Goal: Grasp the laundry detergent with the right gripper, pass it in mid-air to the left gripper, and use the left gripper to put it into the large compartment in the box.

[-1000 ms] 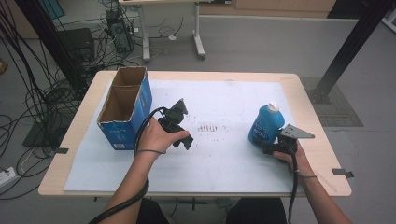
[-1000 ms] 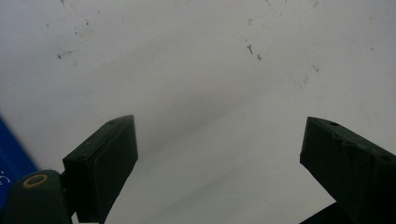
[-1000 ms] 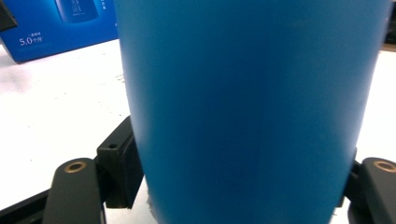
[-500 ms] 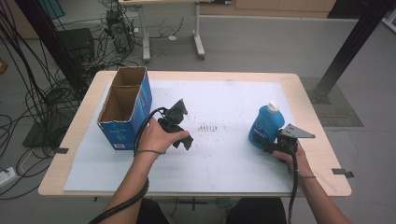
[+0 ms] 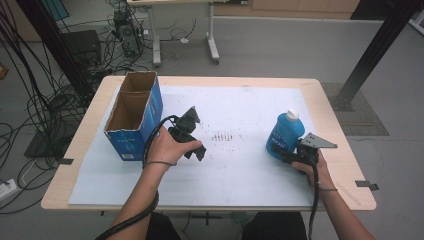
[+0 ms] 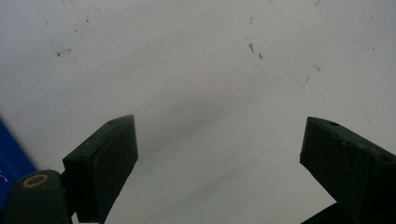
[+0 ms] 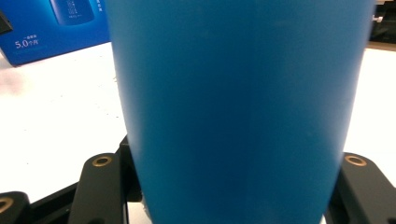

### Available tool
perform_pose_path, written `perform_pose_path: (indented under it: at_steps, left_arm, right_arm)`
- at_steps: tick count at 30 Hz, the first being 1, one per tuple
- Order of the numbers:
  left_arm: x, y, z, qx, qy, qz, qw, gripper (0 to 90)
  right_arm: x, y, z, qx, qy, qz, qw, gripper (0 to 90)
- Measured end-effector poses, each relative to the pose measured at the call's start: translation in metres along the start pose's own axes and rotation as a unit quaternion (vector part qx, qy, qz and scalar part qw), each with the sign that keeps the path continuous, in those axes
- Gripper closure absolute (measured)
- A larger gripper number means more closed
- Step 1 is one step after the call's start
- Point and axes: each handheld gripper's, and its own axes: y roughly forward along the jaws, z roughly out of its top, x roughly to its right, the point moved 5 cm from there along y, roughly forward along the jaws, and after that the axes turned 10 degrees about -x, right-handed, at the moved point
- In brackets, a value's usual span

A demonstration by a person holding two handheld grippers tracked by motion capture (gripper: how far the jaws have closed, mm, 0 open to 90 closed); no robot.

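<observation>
My right hand-held gripper (image 5: 292,151) has just been closing and now grips the blue bottle (image 5: 284,134), upright on the desk (image 5: 330,105), right side. Lift & move to box (image 5: 134,116) prob. left. Left hand-held gripper (image 5: 192,136) open, empty.

Both grippers are black: the left gripper (image 5: 192,135) has blunt, wedge-shaped pads with a brass-ringed screw hole at seven o'clock; the right gripper (image 5: 292,152) carries a grey three-cornered plate on top. Black cables trail along bare forearms.
</observation>
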Motion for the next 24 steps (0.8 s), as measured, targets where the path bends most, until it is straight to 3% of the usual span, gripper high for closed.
perform_pose_path:
  at_steps: [24]
  left_arm:
    - [0.0053, -0.0010, 0.0027, 0.000, 0.006, 0.003, 1.0000, 11.6]
  right_arm:
    - [-0.0008, -0.0001, -0.0006, 0.004, -0.008, -0.007, 0.9999, 39.8]
